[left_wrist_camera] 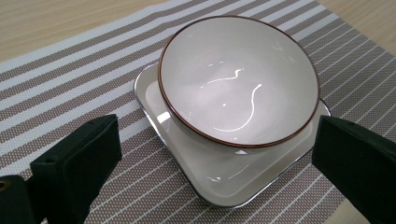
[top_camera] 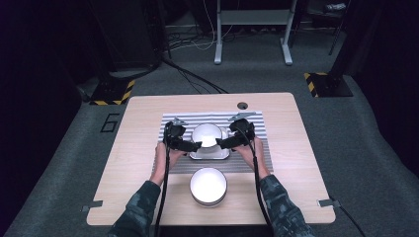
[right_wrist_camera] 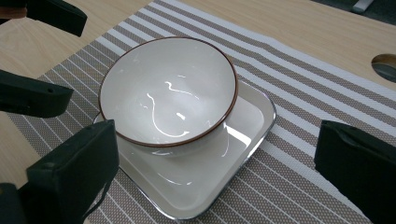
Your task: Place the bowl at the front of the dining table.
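On the striped placemat [top_camera: 257, 121], a white bowl [top_camera: 206, 134] in a square dish [top_camera: 210, 154] sits between the wide-open, empty left gripper [top_camera: 193, 146] and right gripper [top_camera: 223, 142], about equally near.

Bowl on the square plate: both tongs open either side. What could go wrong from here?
1. The bowl sits off-centre in the square plate, leaning toward one edge; a one-sided push could tip or slide it.
2. Glossy glazed walls may slip between the left tongs or right tongs.
3. The plate could shift on the striped mat.
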`<state>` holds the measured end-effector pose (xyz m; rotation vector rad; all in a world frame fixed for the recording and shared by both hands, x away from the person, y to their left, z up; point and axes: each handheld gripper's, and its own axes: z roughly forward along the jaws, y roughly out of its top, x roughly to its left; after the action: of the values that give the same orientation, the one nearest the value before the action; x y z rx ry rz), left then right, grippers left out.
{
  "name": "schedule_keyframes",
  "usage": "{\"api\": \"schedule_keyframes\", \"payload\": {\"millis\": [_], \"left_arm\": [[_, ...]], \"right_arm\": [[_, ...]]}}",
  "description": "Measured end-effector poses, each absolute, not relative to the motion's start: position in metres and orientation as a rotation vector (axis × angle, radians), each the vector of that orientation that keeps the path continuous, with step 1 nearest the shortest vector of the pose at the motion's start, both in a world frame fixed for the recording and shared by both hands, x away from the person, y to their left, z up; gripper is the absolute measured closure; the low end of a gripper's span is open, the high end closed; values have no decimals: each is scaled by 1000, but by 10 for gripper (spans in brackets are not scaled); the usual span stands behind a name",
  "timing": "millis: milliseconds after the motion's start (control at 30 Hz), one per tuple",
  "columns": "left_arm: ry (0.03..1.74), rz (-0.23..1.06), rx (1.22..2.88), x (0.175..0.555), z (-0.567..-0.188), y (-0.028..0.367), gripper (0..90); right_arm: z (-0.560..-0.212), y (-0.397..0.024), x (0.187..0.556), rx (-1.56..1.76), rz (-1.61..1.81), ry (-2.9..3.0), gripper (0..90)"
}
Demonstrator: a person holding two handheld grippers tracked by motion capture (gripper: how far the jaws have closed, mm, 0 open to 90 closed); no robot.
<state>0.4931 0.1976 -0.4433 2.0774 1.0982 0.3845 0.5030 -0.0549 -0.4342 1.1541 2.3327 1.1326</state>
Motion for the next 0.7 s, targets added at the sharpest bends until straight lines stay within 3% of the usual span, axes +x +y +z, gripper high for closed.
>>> {"api": "schedule_keyframes", "payload": {"millis": [700], "left_arm": [[1017, 458, 2053, 446, -434, 222, 1]], "right_arm": [[-415, -98, 448, 1076, 1174, 2224, 0]]}}
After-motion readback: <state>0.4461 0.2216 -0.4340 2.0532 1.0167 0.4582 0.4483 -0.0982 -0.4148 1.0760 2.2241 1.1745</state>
